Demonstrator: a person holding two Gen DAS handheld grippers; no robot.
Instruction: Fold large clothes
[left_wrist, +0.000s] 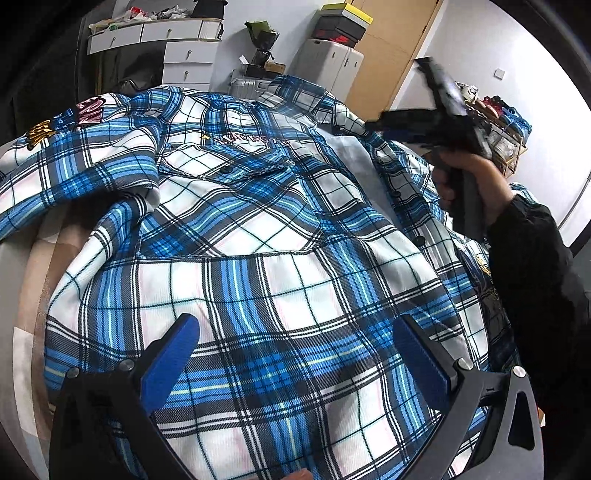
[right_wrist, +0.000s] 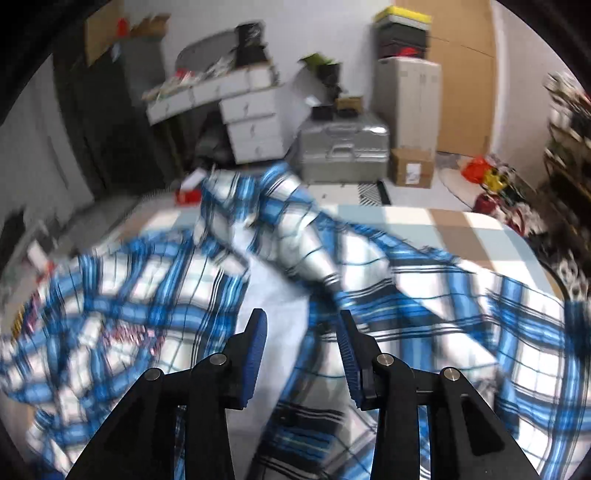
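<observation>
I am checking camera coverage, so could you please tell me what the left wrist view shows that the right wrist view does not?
Only the left wrist view shows the hand holding the right tool, and the shirt's chest pocket. Only the right wrist view shows a cardboard box on the floor. Both show the plaid shirt and a silver suitcase.

1. Left wrist view: close above the plaid shirt (left_wrist: 280, 236), angled down and forward toward the white drawers (left_wrist: 173, 40).
2. Right wrist view: higher and farther back, tilted down, blurred.
3. Shared: shirt, drawers, silver case (right_wrist: 343, 151).
</observation>
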